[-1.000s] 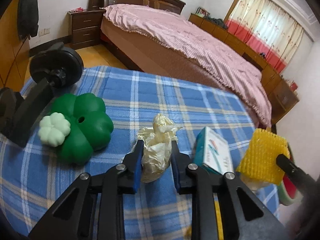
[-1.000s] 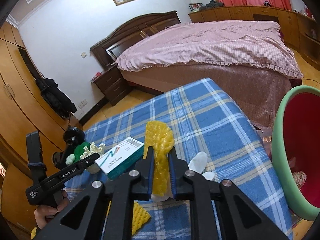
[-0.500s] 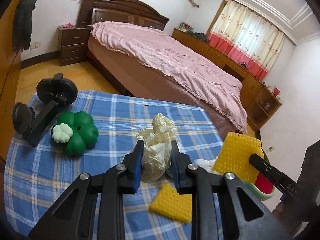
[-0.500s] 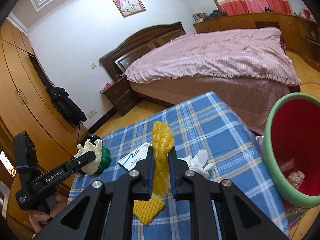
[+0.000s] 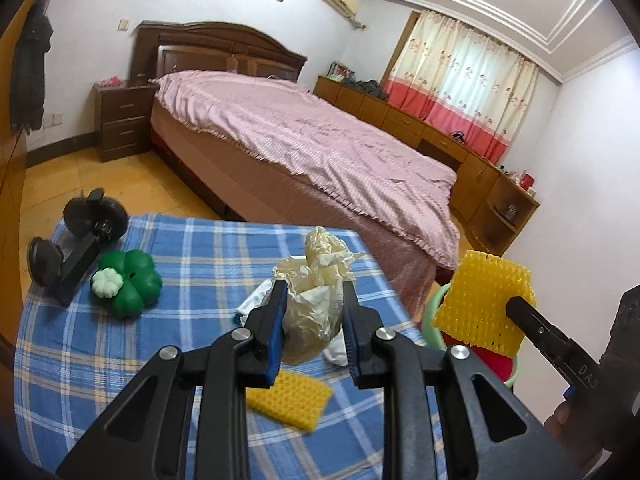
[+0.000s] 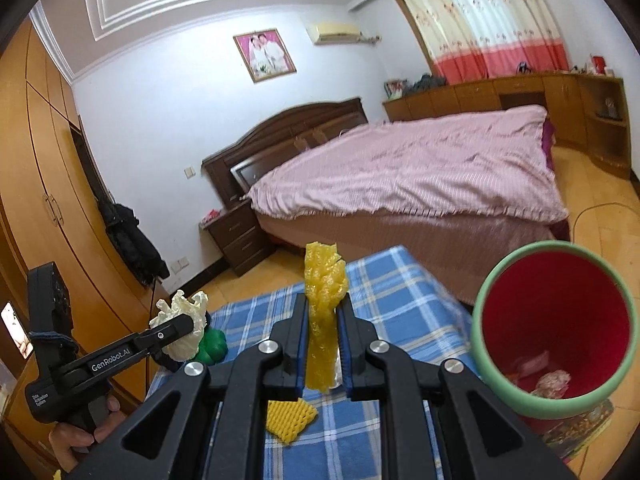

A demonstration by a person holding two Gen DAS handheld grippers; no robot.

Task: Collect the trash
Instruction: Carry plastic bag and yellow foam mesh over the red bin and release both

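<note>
Between the pads of the left gripper [image 5: 314, 312]: a crumpled wad of pale yellow paper [image 5: 316, 280], clamped on both sides and held clear above the blue checked tablecloth [image 5: 192, 248]. Below that gripper, flat on the cloth: a second piece of yellow foam netting [image 5: 290, 398], with white scraps [image 5: 334, 354] just beyond it (partly hidden by the pads). Off to its left, well apart: a green clover-shaped toy [image 5: 134, 286] with a small white clover on top, and a black dumbbell [image 5: 76, 240] just beyond. Off to its right: the right gripper [image 6: 324, 344], closed tight on an upright strip of yellow foam netting [image 6: 324, 292] that sticks out above the fingertips. Right of and below that gripper: a red bin with a green rim [image 6: 554, 340], standing beside the table, a few crumpled bits already at its bottom. Left of the same gripper, in its own camera: the left gripper with its paper wad, grasped from below by a hand [image 6: 86, 432]. Far beyond both: a bed with a pink cover [image 5: 304, 136].
</note>
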